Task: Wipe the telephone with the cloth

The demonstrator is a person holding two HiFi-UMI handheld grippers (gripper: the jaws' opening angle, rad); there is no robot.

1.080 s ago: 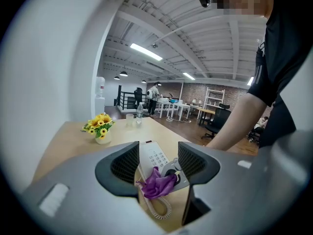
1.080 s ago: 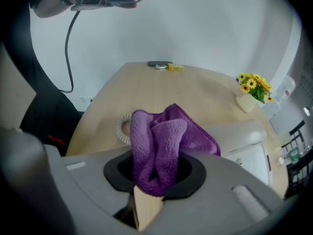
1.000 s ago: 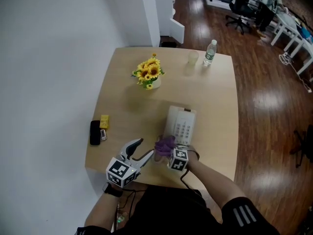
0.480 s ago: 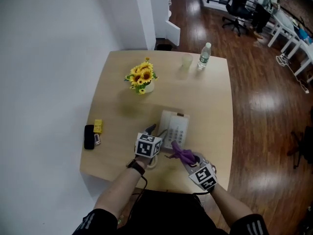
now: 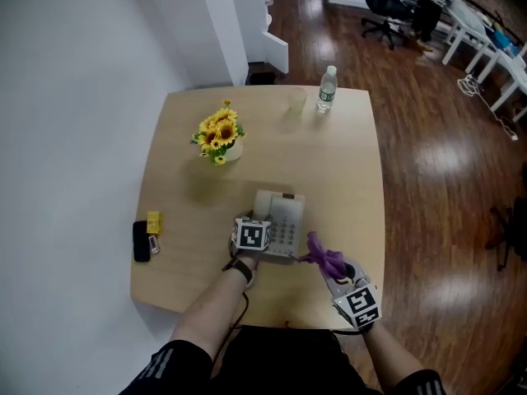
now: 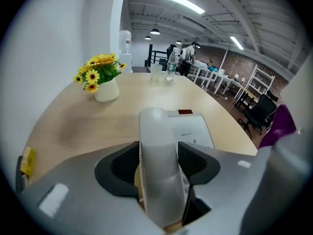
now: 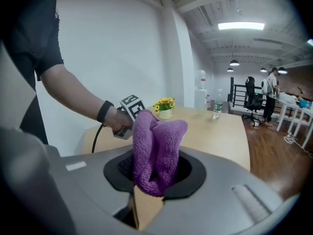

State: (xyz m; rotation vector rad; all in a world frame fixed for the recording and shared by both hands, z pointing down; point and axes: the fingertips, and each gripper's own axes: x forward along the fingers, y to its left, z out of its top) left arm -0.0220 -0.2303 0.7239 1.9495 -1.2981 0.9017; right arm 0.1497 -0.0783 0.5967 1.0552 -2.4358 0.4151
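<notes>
The white telephone (image 5: 284, 222) lies in the middle of the wooden table (image 5: 346, 179). Its handset (image 6: 157, 155) runs between the jaws of my left gripper (image 6: 157, 164), which is shut on it; the keypad base (image 6: 194, 131) shows to the right. In the head view the left gripper (image 5: 252, 230) sits at the phone's near left side. My right gripper (image 5: 342, 275) is to the right of the phone near the table's front edge, shut on the bunched purple cloth (image 5: 324, 258). The cloth (image 7: 156, 148) stands up between the right gripper's (image 7: 155, 169) jaws, apart from the phone.
A vase of sunflowers (image 5: 217, 136) stands at the back left. A water bottle (image 5: 327, 87) and a clear cup (image 5: 296, 100) are at the far edge. A black device (image 5: 141, 241) and a small yellow item (image 5: 153, 221) lie at the left edge. Wooden floor lies right.
My left gripper moved from the front left of the table to the phone and shut on the handset. The right gripper carried the cloth off the phone toward the front right.
</notes>
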